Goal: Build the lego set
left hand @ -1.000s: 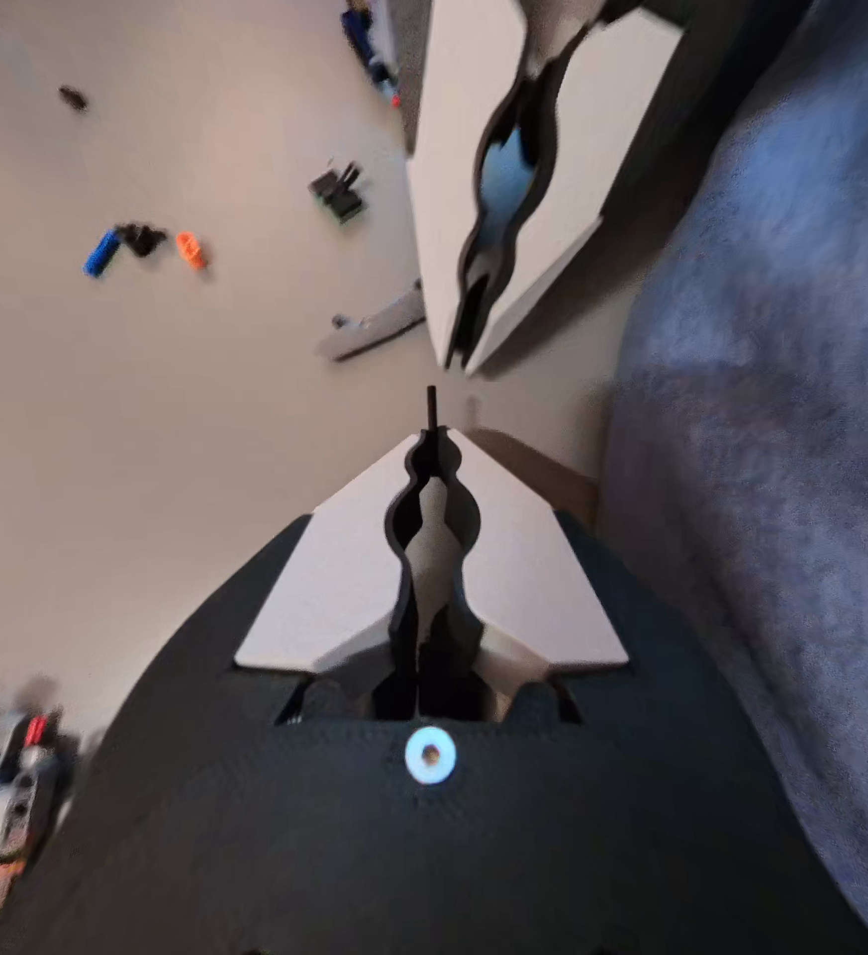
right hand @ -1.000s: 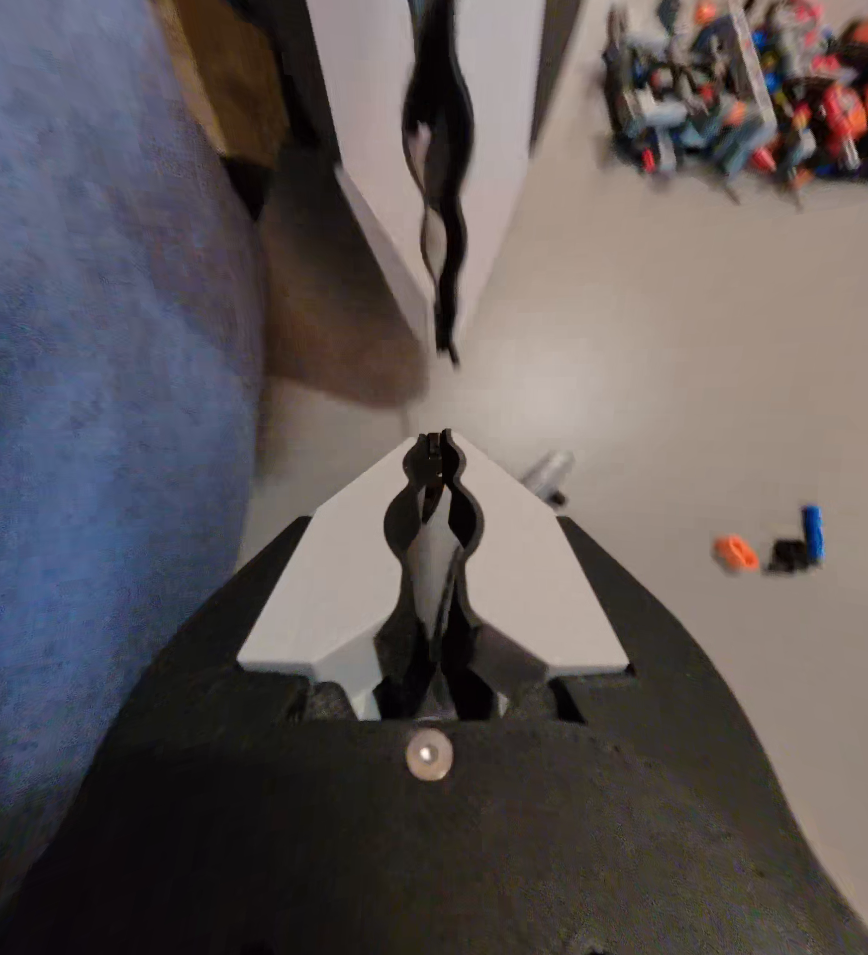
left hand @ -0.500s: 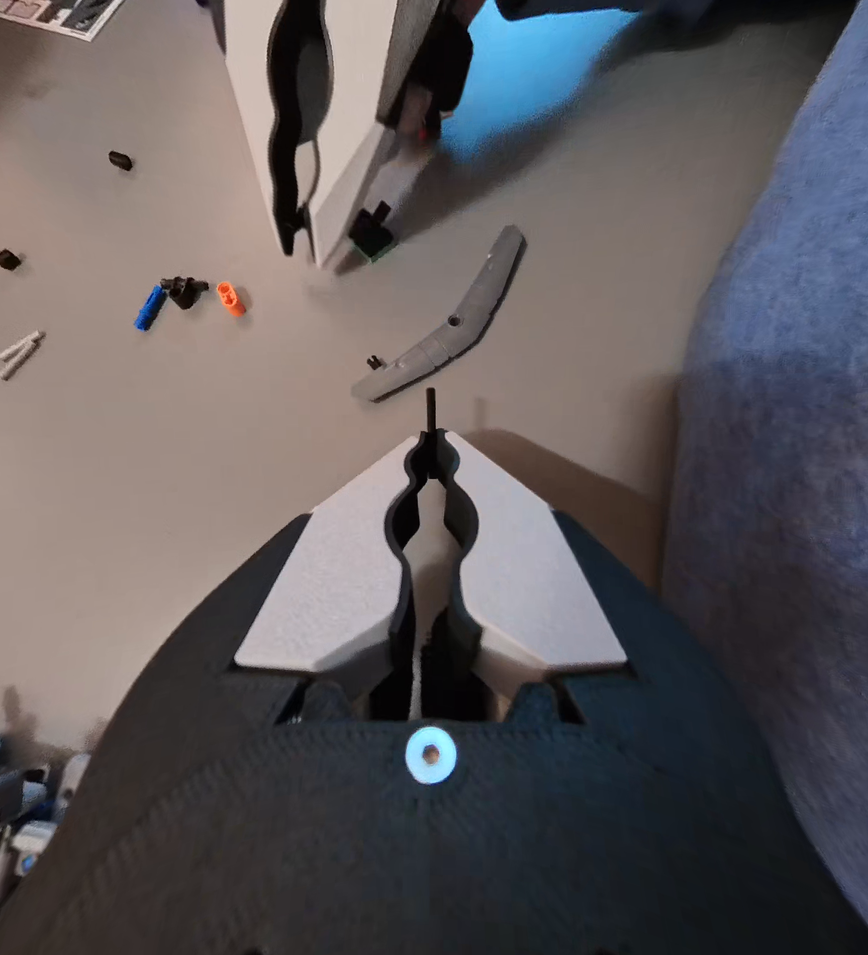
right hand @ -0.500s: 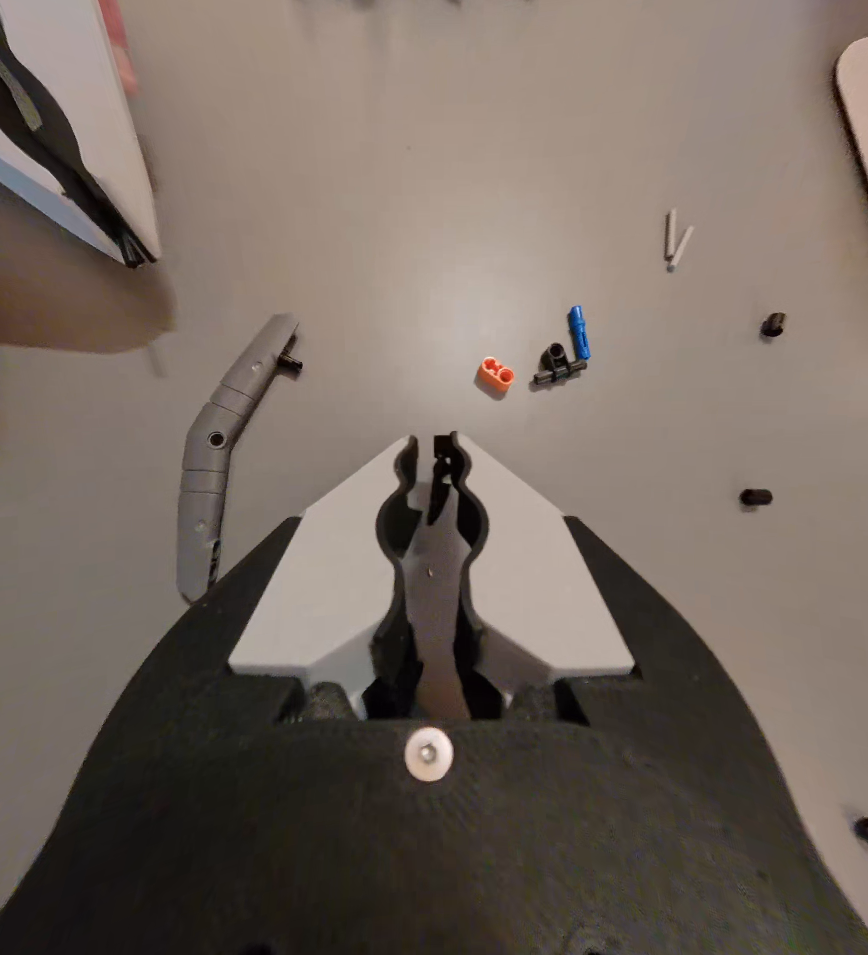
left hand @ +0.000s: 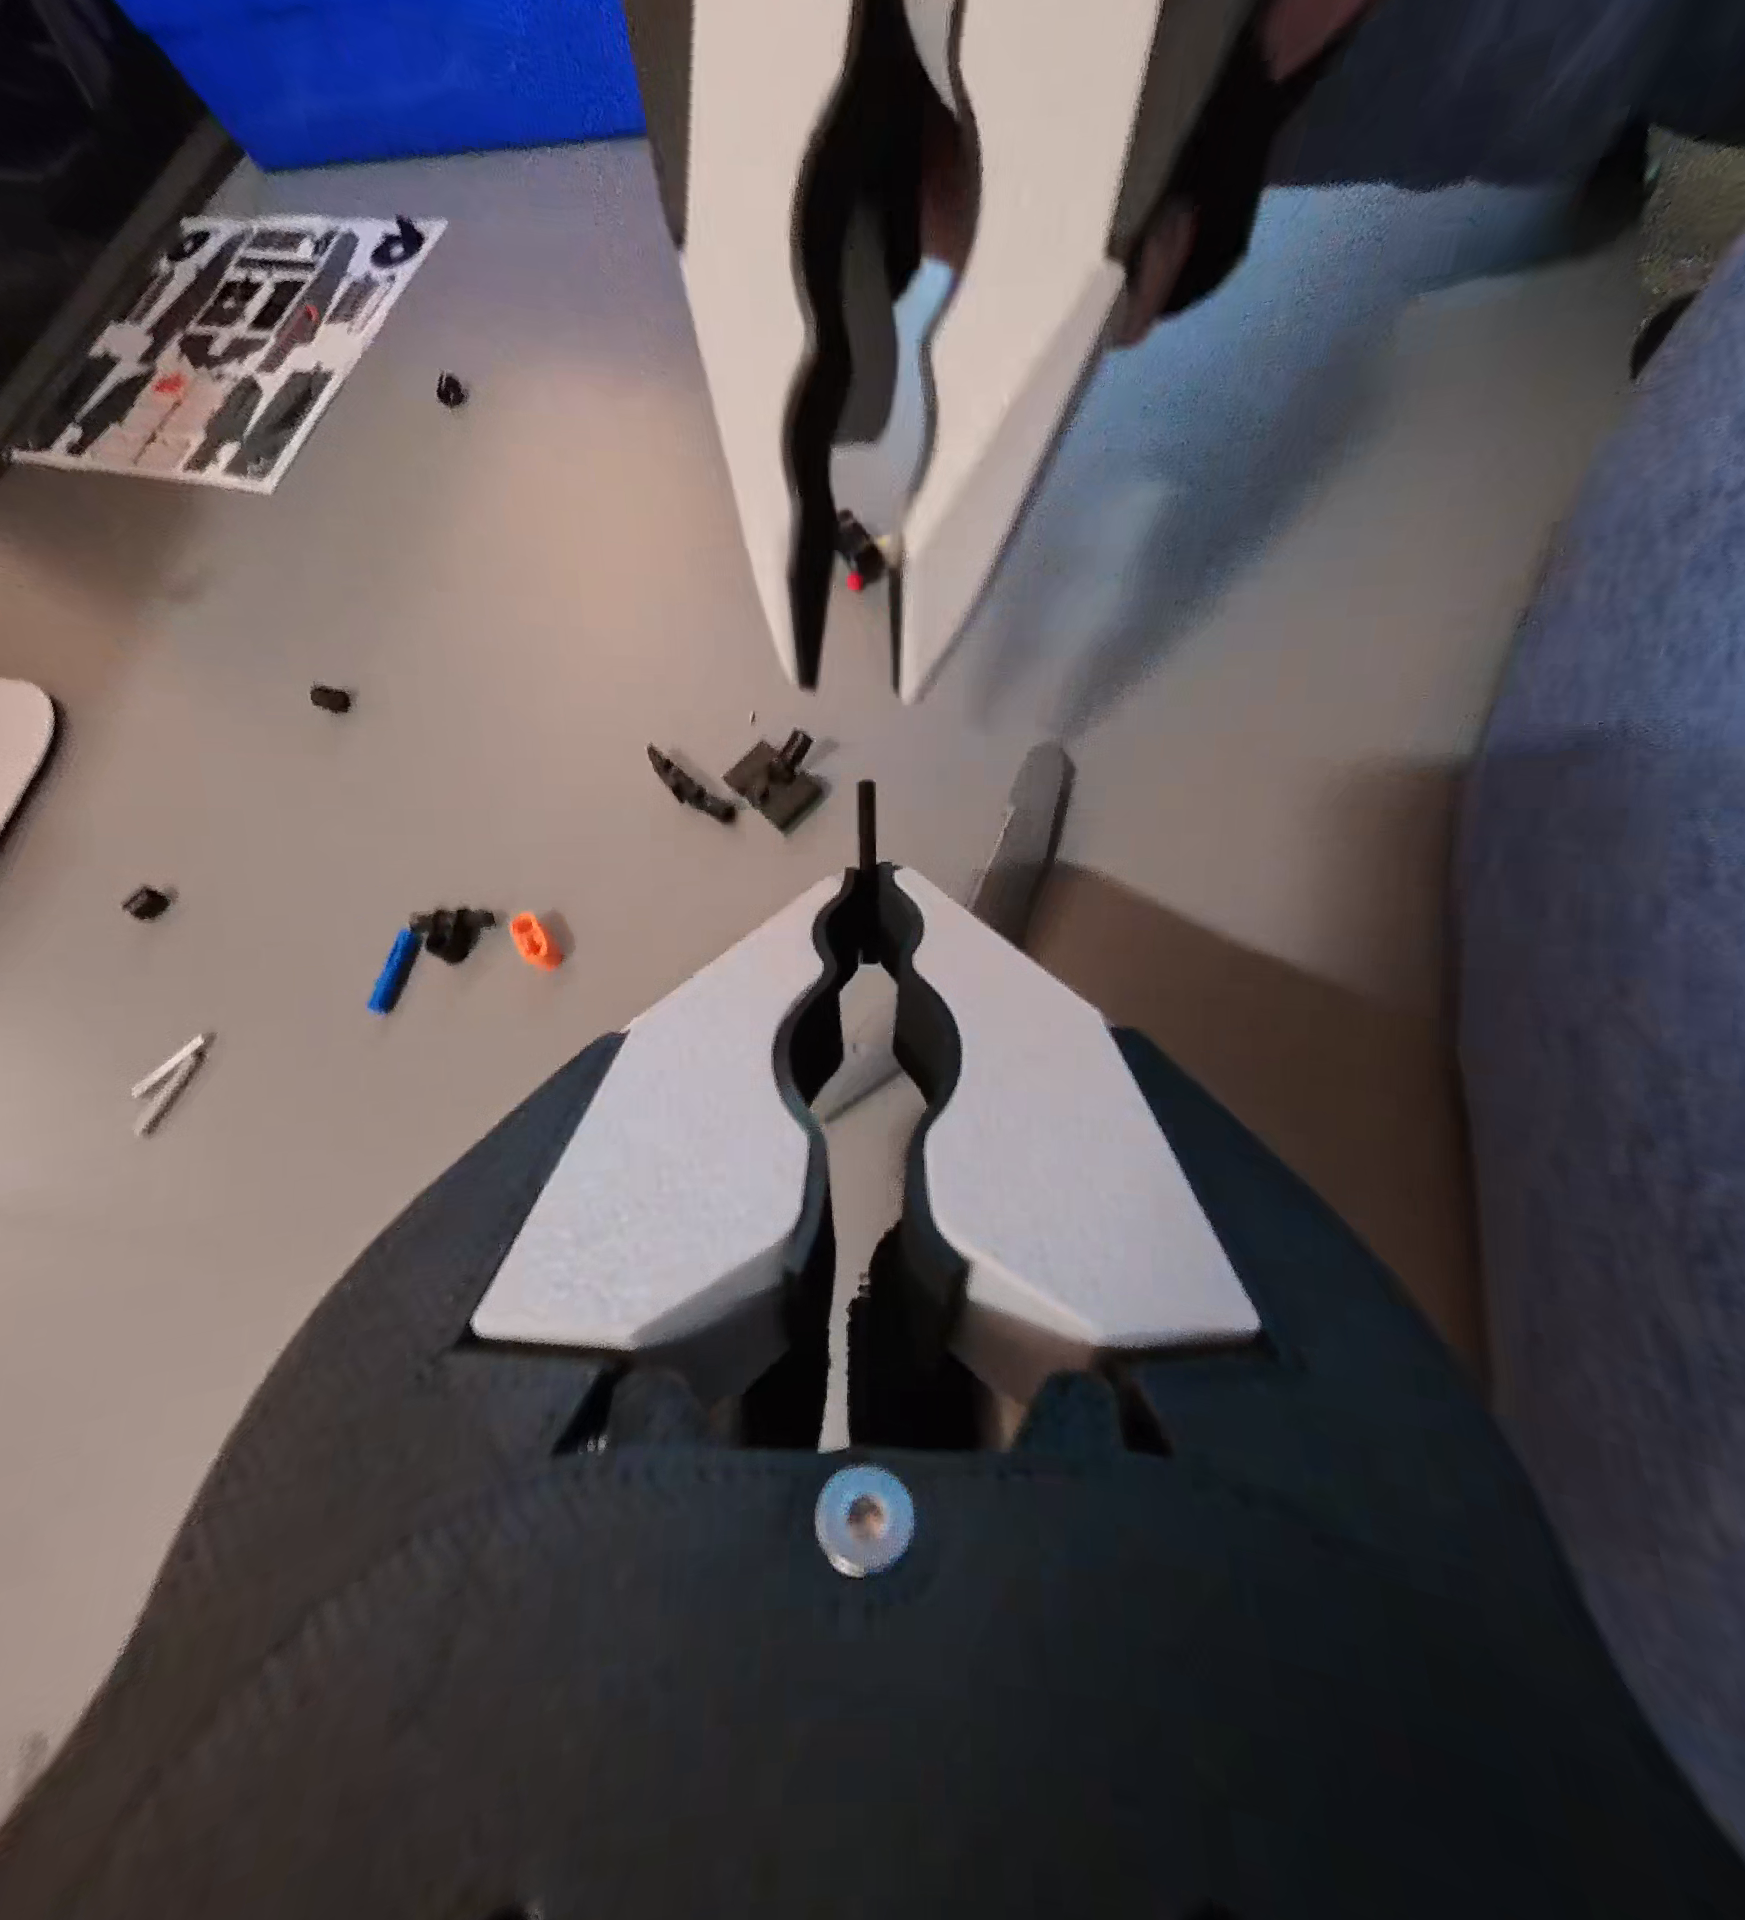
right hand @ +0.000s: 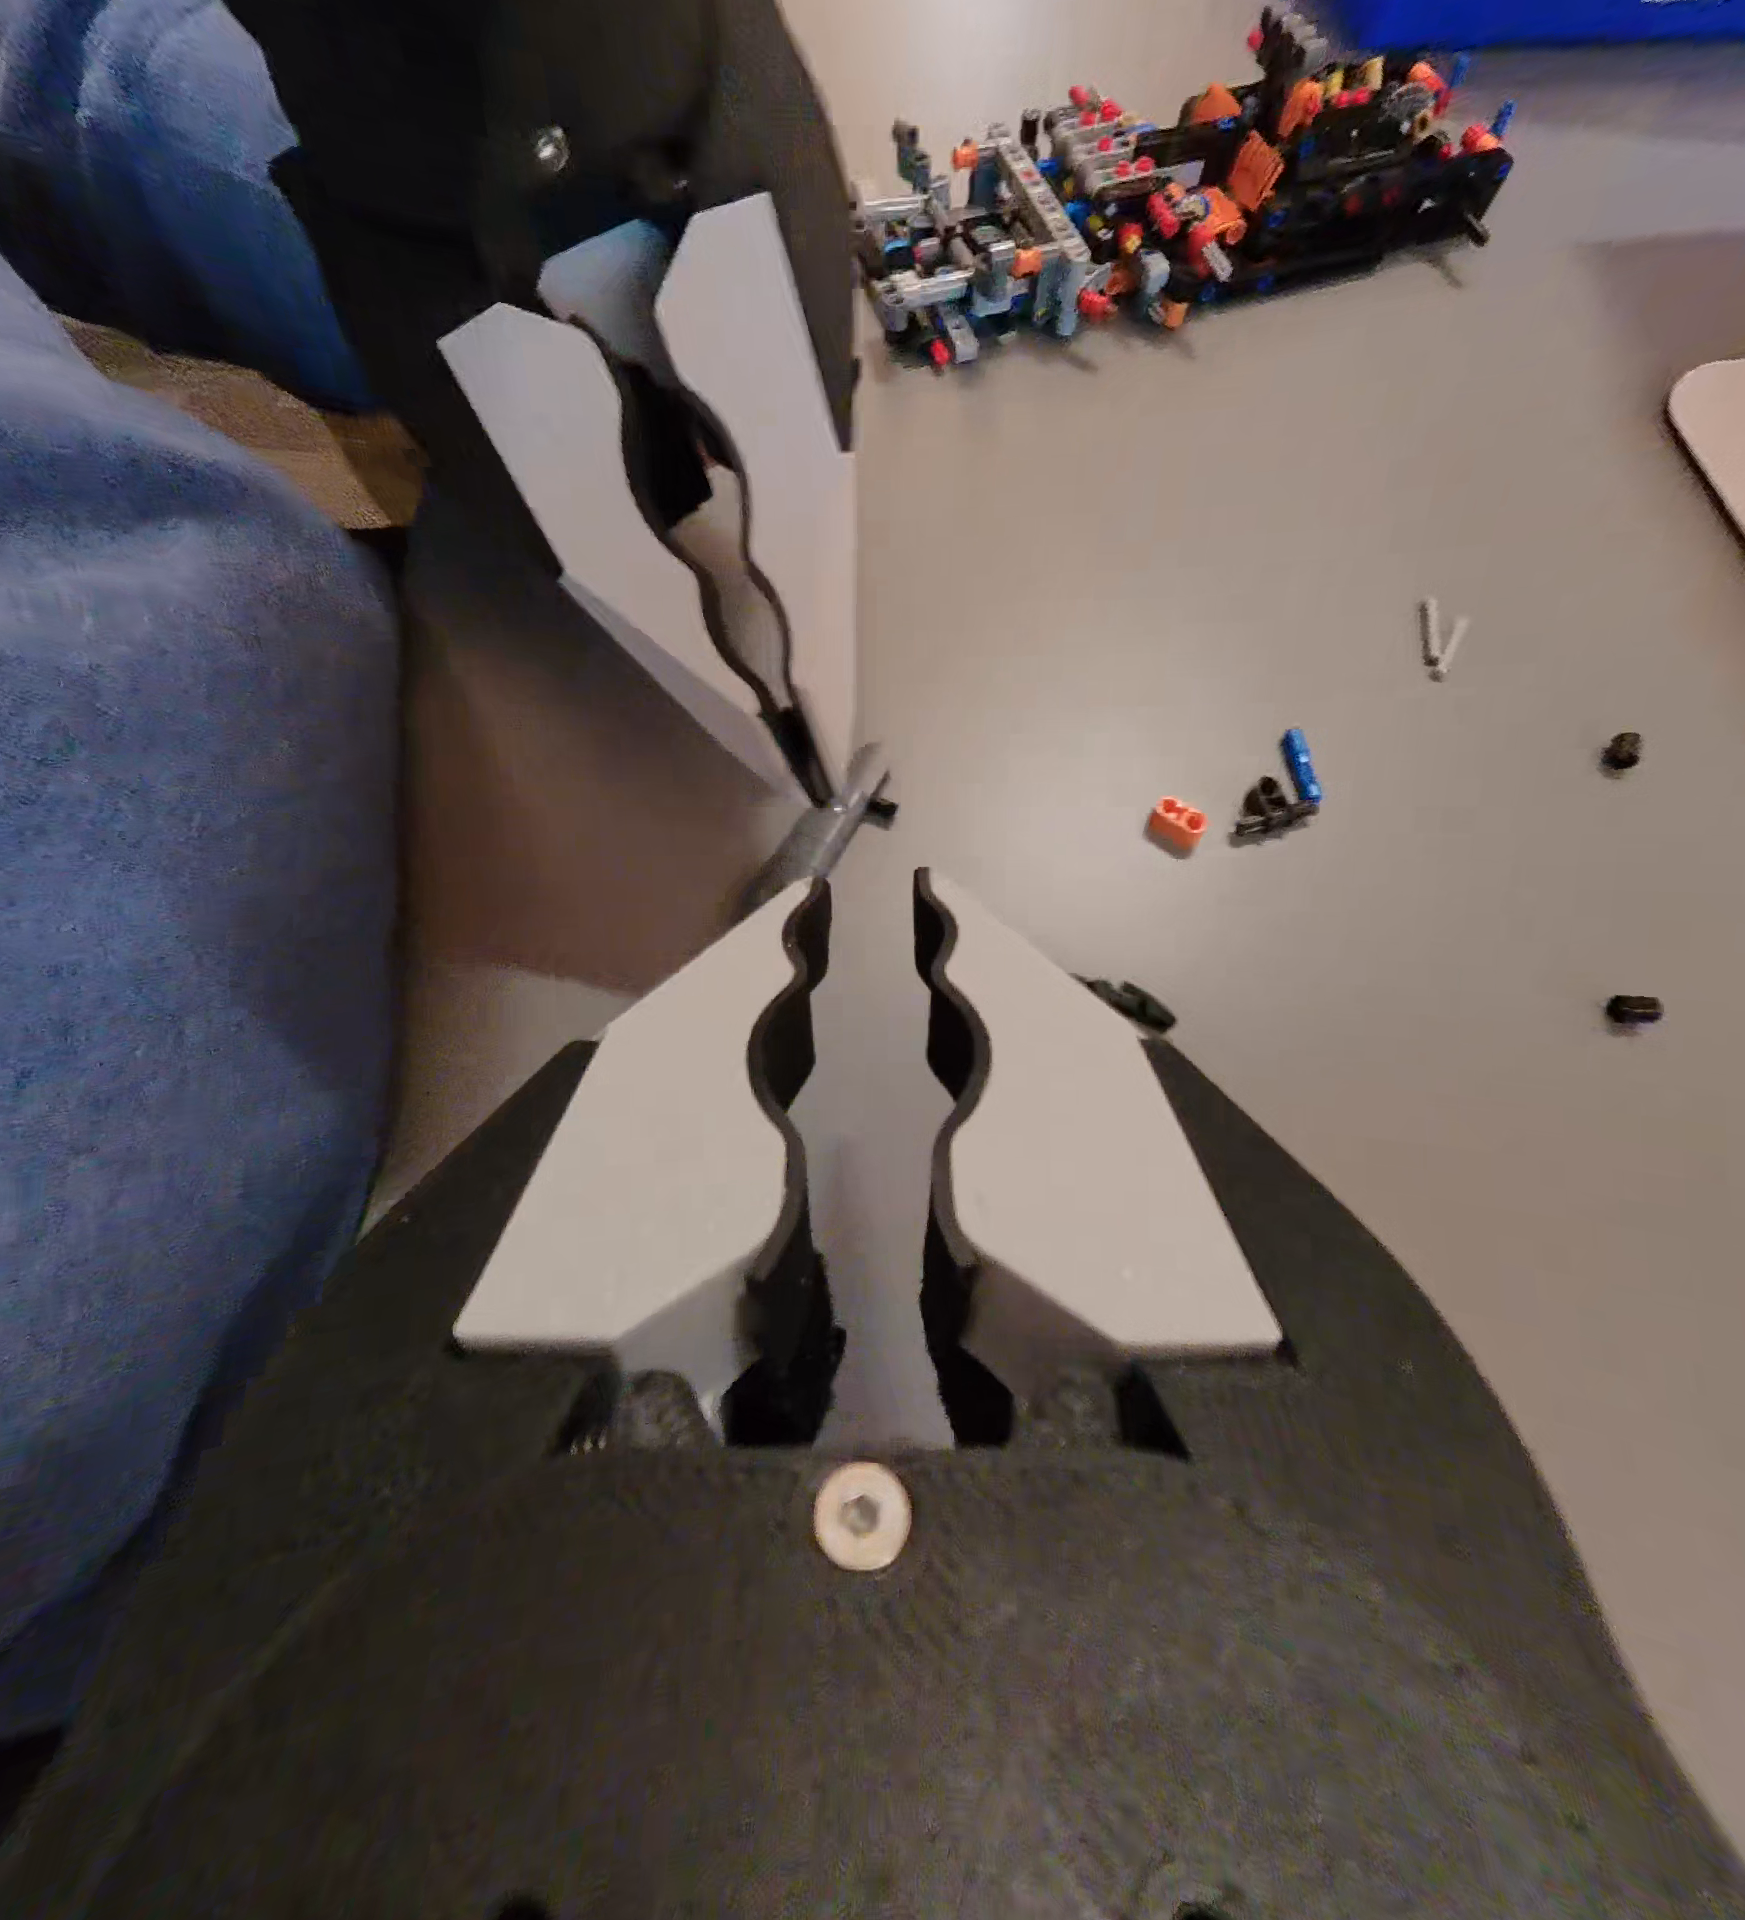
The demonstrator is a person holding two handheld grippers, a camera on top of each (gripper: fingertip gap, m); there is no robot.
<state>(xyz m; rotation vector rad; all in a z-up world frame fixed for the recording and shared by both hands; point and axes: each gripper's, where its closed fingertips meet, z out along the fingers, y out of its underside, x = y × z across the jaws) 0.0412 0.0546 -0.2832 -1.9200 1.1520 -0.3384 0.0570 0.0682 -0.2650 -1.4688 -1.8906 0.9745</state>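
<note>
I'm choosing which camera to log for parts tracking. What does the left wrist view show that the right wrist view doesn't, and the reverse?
Only the left wrist view: the printed sheet and the flat black piece. Only the right wrist view: the half-built model. Both show the orange piece, blue pin, grey curved piece, and the left gripper pinching a thin black axle.

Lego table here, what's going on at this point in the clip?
A person works two handheld grippers over a grey table strewn with loose pieces. The left gripper is shut on a thin black axle that sticks out past its tips. The right gripper is open and empty, hovering by a grey curved piece. The half-built model sits farther back, untouched. An orange connector and a blue pin lie loose nearby.
</note>
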